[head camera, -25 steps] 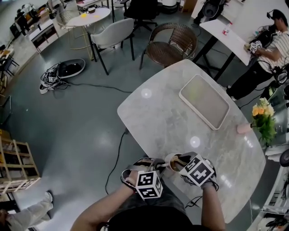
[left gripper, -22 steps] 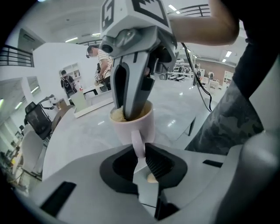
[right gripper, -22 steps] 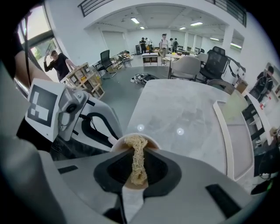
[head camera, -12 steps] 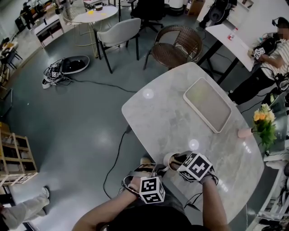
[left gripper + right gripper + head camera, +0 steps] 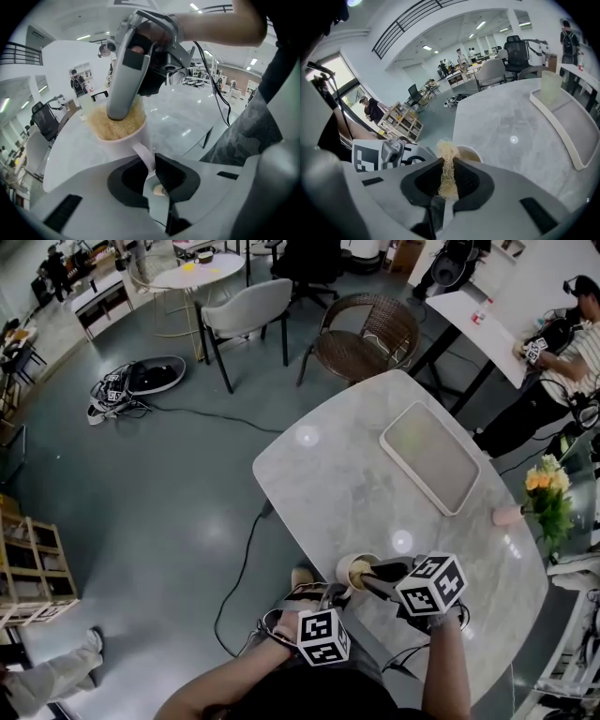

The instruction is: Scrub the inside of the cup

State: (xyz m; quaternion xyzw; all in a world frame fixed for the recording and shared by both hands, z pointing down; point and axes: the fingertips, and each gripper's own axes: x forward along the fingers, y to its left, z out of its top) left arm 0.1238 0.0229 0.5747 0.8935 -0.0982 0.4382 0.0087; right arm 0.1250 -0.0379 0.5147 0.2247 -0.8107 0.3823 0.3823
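Observation:
A white cup (image 5: 354,568) stands near the front edge of the marble table (image 5: 347,474). In the left gripper view, my left gripper (image 5: 151,168) is shut on the cup's handle (image 5: 142,157), and a tan fibrous scrubber (image 5: 112,125) fills the cup (image 5: 133,136). My right gripper (image 5: 368,577) reaches into the cup from the right. In the right gripper view its jaws (image 5: 446,176) are shut on the scrubber (image 5: 447,157), which trails down to the cup's rim (image 5: 472,153). One right finger (image 5: 123,79) stands on the scrubber.
A cream tray (image 5: 429,457) lies at the far right of the table. A vase of flowers (image 5: 546,491) stands at the right edge with a pink thing (image 5: 506,514) beside it. Chairs (image 5: 361,329) stand behind the table. A cable (image 5: 246,559) runs over the floor at left.
My right gripper has pulled up and to the right, rolling as it went, so more of the cup's mouth shows. The left gripper keeps its hold on the handle.

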